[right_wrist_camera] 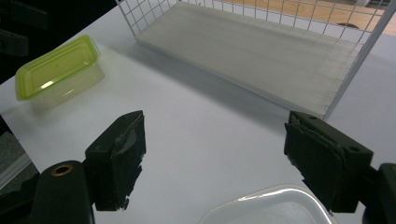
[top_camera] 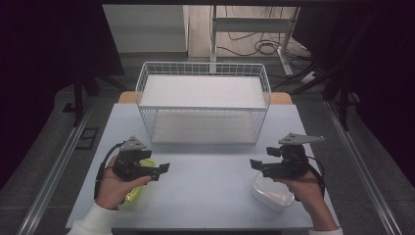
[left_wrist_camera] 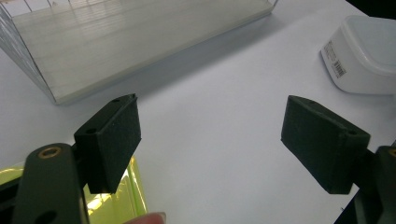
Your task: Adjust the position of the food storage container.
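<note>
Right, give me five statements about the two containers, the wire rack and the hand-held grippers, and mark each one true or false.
1. The left hand-held gripper holds the yellow-green container. False: its jaws stand open and empty, with the container below it.
2. The white container lies on the table under the right hand-held gripper. True.
3. The white wire rack has two shelves. True.
4. The yellow-green container sits on the rack's lower shelf. False: it rests on the table.
5. The right hand-held gripper's jaws are open. True.
</note>
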